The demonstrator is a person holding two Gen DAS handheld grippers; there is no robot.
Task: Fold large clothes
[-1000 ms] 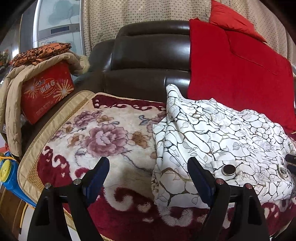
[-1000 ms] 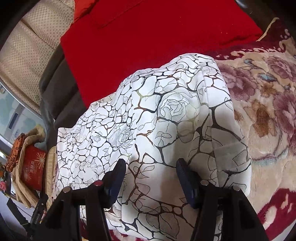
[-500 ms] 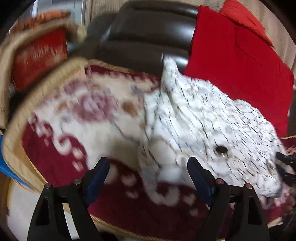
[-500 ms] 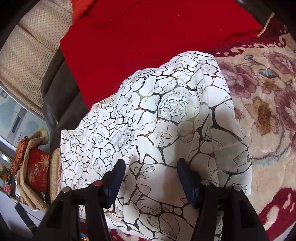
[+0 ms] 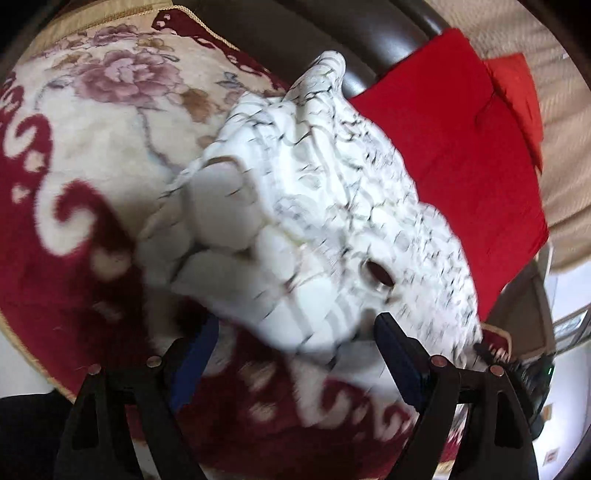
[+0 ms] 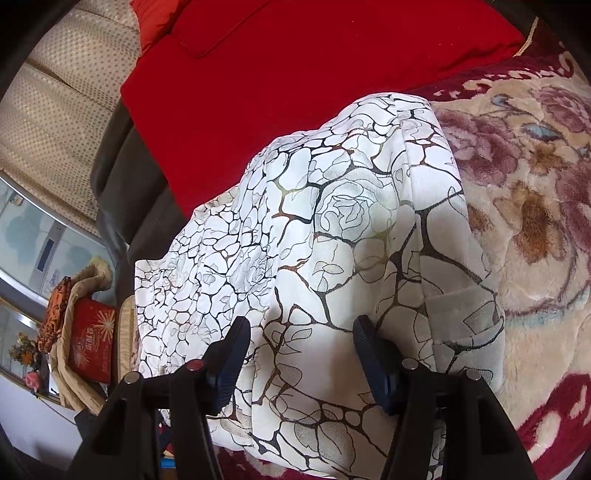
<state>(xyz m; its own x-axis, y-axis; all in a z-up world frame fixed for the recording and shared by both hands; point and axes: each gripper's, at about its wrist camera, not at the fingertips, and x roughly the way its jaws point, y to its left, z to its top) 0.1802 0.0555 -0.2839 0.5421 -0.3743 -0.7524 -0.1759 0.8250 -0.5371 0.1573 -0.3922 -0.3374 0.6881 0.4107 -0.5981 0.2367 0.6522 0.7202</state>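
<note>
A white padded garment [image 5: 332, 206] with a black crackle-and-rose print and metal snaps lies bunched on the sofa blanket. My left gripper [image 5: 293, 325] is open wide, its blue pads either side of the garment's near edge without touching it; this view is blurred. In the right wrist view the same garment [image 6: 332, 221] fills the middle. My right gripper [image 6: 300, 326] has its jaws half apart with a thick ridge of the cloth bulging between the pads, which press on it. The right gripper's dark tip [image 5: 517, 369] shows at the garment's right edge.
A floral maroon-and-cream blanket [image 5: 92, 155] covers the dark leather sofa [image 5: 332, 29]. A red quilt [image 6: 314, 74] leans on the backrest behind the garment. A red box under folded cloths [image 6: 88, 339] stands at the sofa's far end.
The left gripper has dropped and rolled toward the garment's near edge, which now sits between its open fingers. The right gripper has hardly moved and keeps the same cloth between its pads.
</note>
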